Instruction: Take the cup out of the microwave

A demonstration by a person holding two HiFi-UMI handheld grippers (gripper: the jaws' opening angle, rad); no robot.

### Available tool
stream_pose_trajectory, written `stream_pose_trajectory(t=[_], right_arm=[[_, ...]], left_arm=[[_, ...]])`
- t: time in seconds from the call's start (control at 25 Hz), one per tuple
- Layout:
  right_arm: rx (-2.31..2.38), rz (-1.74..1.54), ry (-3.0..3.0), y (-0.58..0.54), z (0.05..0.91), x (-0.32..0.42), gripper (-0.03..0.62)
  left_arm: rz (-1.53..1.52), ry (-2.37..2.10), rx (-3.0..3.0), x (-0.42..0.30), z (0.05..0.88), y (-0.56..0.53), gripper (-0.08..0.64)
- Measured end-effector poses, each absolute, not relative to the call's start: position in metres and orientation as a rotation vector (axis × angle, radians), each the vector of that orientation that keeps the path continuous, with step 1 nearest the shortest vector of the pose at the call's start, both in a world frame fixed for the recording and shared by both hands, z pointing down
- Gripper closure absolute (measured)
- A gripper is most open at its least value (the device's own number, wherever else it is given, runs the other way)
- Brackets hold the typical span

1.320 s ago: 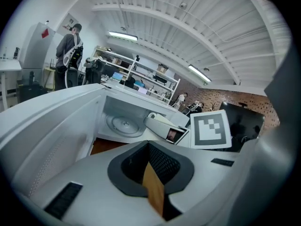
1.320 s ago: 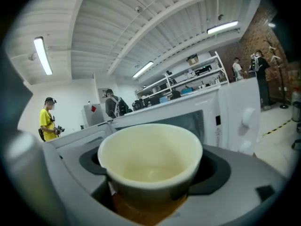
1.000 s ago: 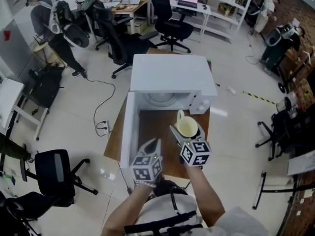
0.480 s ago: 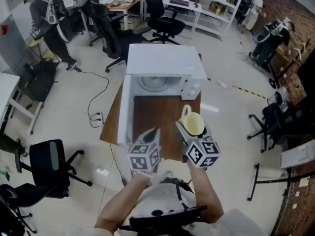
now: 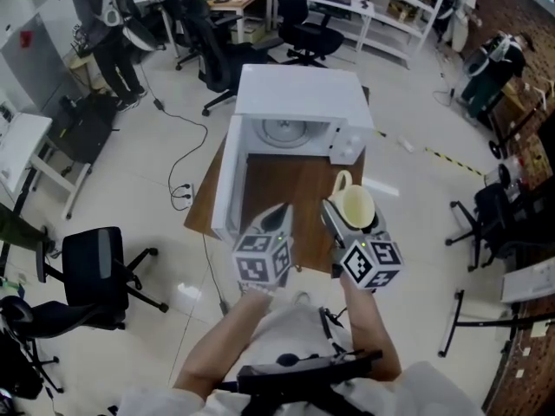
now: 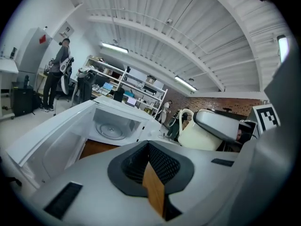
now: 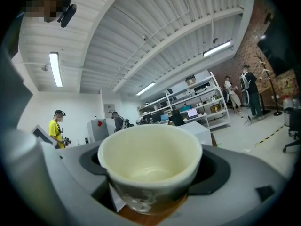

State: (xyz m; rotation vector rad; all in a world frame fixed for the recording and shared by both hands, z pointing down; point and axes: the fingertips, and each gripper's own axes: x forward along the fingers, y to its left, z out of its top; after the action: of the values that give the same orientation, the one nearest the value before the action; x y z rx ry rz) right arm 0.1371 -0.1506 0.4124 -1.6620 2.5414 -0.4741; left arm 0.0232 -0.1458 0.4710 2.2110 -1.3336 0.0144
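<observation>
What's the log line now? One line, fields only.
right gripper: shut on cup, outside microwave | left gripper: shut, empty | microwave door: open

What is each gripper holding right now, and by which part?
The right gripper holds the cup by its lower body, handle free. The left gripper is shut, empty.

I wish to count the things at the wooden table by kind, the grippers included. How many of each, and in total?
Microwave: 1
Cup: 1
Grippers: 2, the left gripper and the right gripper
Total: 4
</observation>
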Motion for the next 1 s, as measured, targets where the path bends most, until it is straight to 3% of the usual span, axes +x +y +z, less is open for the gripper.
stream_pose_trajectory(t=[1.0], right_arm=[[-1.56, -0.523, 2.545, -0.158, 0.409, 0.135, 0.115]], left_arm=[[-0.016, -1.391, 2.151, 0.015, 0.47, -0.14, 0.568]])
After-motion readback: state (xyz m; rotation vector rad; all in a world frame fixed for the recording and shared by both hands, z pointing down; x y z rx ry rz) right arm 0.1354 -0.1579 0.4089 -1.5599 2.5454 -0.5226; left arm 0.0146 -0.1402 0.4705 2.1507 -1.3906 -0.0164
